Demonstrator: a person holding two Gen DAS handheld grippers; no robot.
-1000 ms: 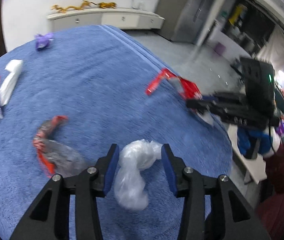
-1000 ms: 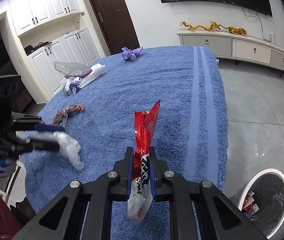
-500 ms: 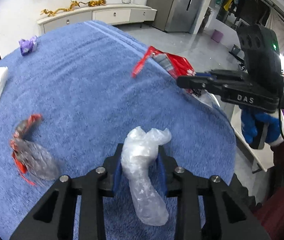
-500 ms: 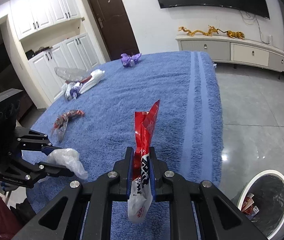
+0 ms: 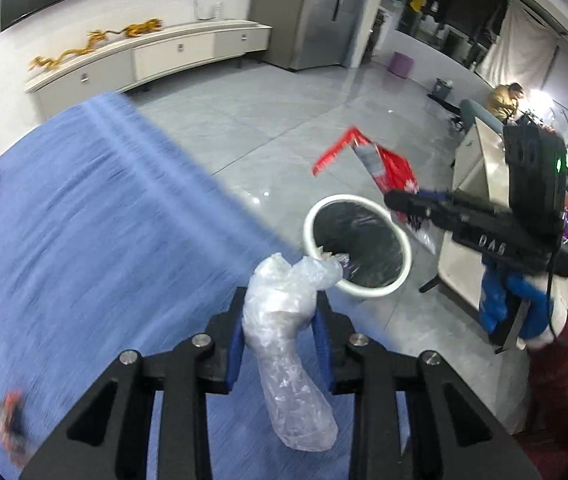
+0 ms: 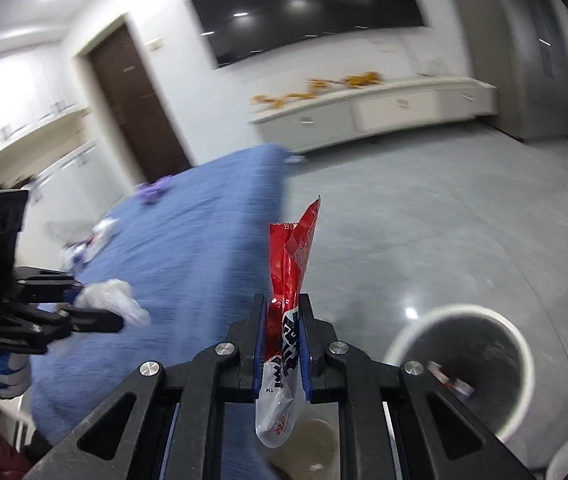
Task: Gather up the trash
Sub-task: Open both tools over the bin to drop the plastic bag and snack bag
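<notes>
The left gripper [image 5: 280,344] is clamped on a crumpled clear plastic bag [image 5: 288,344], beside the white-rimmed, black-lined round trash bin [image 5: 394,284]. The right gripper [image 6: 282,344] pinches a red foil snack wrapper [image 6: 290,280] mid-length, near the bin. Both look light, limp and slippery, so a mid-body grip probably suits them.

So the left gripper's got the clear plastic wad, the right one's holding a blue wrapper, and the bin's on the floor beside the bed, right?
Not quite: the right gripper holds a red wrapper, not blue, as the right wrist view shows. The rest stands.
</notes>
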